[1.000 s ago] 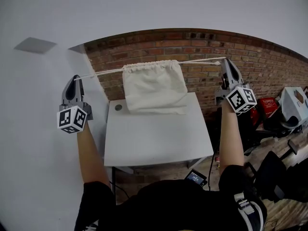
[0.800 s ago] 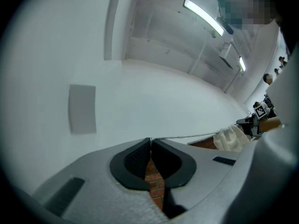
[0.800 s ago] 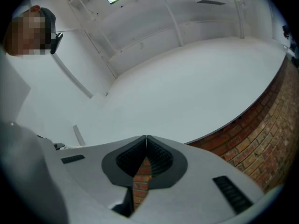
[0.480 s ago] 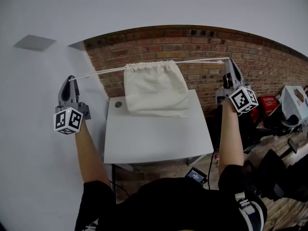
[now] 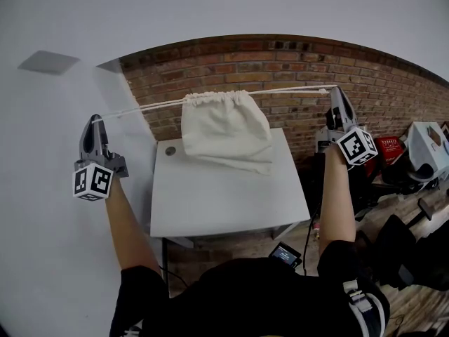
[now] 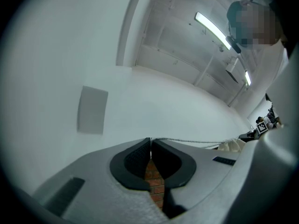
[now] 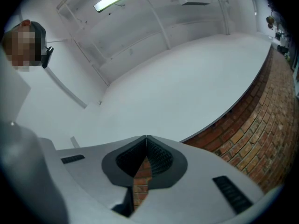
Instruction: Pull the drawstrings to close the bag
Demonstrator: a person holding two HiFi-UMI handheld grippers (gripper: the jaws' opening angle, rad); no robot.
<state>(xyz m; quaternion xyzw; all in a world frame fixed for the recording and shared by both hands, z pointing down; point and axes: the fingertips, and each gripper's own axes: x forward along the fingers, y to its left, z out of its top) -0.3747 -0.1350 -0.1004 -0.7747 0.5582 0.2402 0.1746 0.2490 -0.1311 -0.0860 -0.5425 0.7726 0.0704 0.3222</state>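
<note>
A cream cloth bag (image 5: 226,130) hangs from its white drawstrings above the white table (image 5: 224,202), with its lower edge near the tabletop. The bag's mouth is gathered into tight folds. The left drawstring (image 5: 140,108) runs taut to my left gripper (image 5: 95,119), which is shut on its end. The right drawstring (image 5: 287,90) runs taut to my right gripper (image 5: 336,90), shut on that end. In the left gripper view the closed left gripper (image 6: 150,140) pinches the string, which leads right to the bag (image 6: 231,145). In the right gripper view the right gripper (image 7: 146,137) is closed; the string is hidden.
A brick wall (image 5: 295,62) stands behind the table. A small round dark object (image 5: 170,150) lies at the table's back left corner. A red item (image 5: 388,151) and a grey-white case (image 5: 429,146) sit on the floor to the right. A white wall is close on the left.
My left gripper has moved outward to the left and a little down. The bag's mouth has drawn narrower and the bag hangs slightly higher. The right gripper has barely moved.
</note>
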